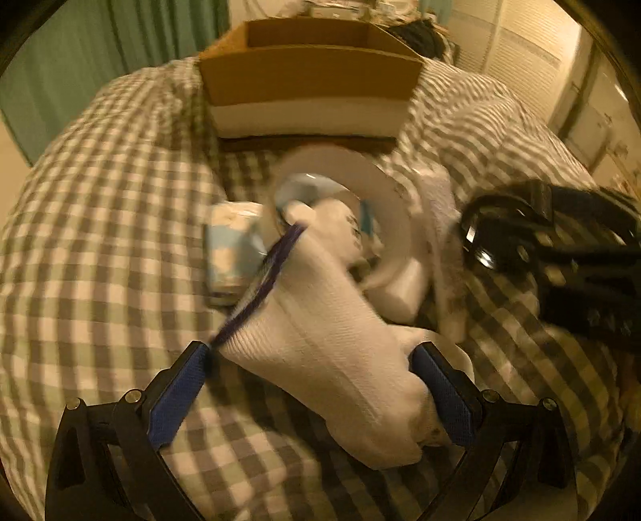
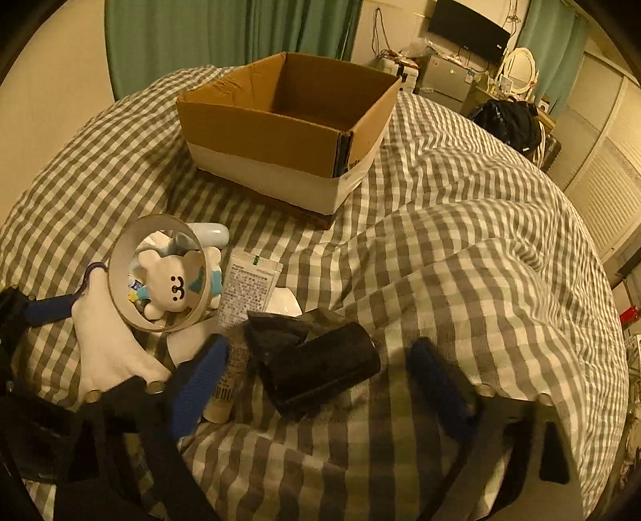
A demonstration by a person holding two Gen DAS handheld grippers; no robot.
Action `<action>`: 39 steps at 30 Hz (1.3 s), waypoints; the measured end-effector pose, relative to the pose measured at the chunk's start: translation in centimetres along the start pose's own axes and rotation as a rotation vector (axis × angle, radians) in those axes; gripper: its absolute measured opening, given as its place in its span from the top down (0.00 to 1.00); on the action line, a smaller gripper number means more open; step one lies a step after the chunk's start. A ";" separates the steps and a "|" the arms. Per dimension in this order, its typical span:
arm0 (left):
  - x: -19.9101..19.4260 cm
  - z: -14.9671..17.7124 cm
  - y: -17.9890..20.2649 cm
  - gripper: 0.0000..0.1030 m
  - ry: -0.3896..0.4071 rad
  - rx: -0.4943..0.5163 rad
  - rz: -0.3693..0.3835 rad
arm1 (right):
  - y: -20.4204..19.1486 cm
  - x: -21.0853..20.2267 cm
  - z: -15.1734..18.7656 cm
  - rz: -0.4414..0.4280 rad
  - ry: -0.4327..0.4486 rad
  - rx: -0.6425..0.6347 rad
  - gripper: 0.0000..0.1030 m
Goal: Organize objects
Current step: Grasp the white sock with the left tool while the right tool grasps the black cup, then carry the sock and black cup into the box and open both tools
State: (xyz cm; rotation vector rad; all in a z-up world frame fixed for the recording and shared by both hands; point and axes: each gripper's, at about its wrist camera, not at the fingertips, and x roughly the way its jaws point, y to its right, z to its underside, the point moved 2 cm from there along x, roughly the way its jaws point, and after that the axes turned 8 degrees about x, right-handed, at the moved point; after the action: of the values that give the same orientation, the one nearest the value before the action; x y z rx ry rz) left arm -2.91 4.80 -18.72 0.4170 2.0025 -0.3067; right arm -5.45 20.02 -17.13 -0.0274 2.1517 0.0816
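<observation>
While the left gripper (image 1: 312, 384) has its jaws around a white sock (image 1: 332, 348), the right gripper's (image 2: 316, 384) jaws gape over a black case (image 2: 320, 372).

The bedcover (image 2: 460, 224) was checked grey and white. The box (image 2: 280, 132) was brown above a white band. The curtain (image 2: 224, 36) was green. The sock (image 1: 332, 352) was white with a purple edge. The bear (image 2: 172, 286) was white, the case (image 2: 320, 370) black, the pads (image 1: 176, 400) blue.
</observation>
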 end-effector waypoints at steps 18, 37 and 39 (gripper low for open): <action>-3.5 0.4 0.2 0.62 0.050 -0.025 0.082 | -0.4 -3.5 0.0 0.006 0.113 -0.018 0.53; -15.6 -8.2 -3.7 0.64 0.324 -0.031 -0.059 | 0.5 -14.9 -4.9 -0.041 0.356 0.011 0.54; -16.7 -9.7 -4.2 0.64 0.354 -0.026 -0.061 | 0.5 -15.7 -5.9 -0.057 0.377 0.013 0.54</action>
State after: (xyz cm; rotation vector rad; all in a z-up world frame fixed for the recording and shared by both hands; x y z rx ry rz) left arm -5.53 2.09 0.69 0.4162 2.3662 -0.2580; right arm -1.78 19.94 -0.76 -0.1040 2.5264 0.0310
